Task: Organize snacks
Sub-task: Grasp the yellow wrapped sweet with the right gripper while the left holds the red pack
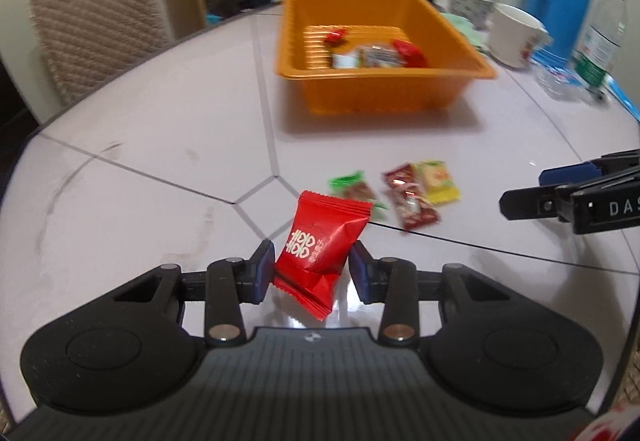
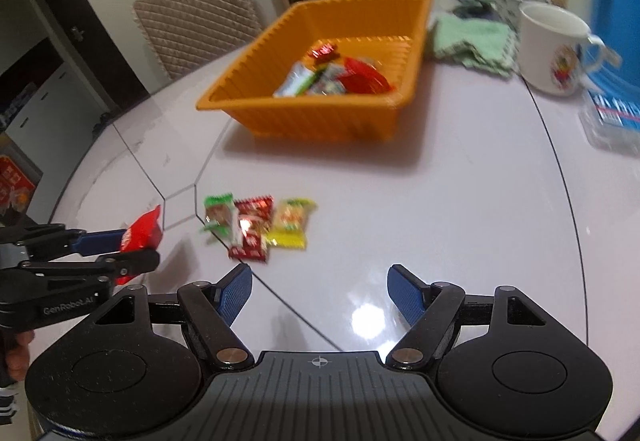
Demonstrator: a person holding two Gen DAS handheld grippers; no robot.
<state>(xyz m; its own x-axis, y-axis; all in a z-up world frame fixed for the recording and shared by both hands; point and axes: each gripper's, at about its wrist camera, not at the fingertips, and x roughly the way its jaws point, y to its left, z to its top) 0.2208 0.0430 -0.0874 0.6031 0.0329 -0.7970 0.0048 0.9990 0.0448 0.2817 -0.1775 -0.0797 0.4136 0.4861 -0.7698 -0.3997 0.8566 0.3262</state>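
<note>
Red candy packet (image 1: 320,249), pinched across its middle by the left tongs (image 1: 312,269) and held above the counter (image 1: 140,169), well short of the orange tray (image 1: 384,89). Three loose packets (image 1: 394,193) lie on the counter between the held packet and the tray; the tray already contains several snacks. Right tongs (image 2: 320,297) are spread apart and empty, on the near side of the tray. Recommended handling: keep the pinch firm, carry the packet clear over the tray's near rim, and release low inside.
</note>
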